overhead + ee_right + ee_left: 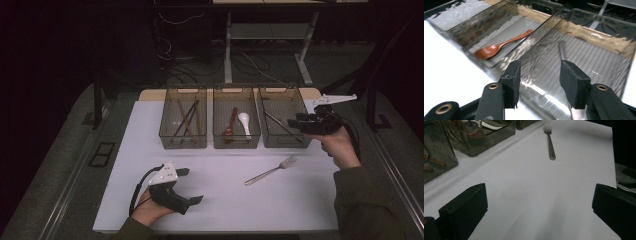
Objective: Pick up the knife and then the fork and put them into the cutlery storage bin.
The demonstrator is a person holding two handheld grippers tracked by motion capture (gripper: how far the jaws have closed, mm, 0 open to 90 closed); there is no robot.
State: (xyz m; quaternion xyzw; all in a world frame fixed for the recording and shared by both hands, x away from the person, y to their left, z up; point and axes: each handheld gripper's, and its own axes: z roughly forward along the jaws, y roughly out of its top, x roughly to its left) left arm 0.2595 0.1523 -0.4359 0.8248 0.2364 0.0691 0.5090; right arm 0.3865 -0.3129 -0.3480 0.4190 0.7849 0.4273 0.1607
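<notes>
The table top (pixel 220 200) is white. The fork (pixel 270 170) is shiny silver. One spoon (pixel 499 46) is reddish brown, another spoon (pixel 244 122) is white. The bins (pixel 183 141) are see-through smoky grey.

The left claw (pixel 539 212) stands wide open low over the white desk (pixel 529 195), its two black jaws far apart with nothing between them. Ahead lies a metal fork (pixel 550 142), tines pointing away. Smoky clear bins (pixel 476 137) stand at the upper left.
</notes>
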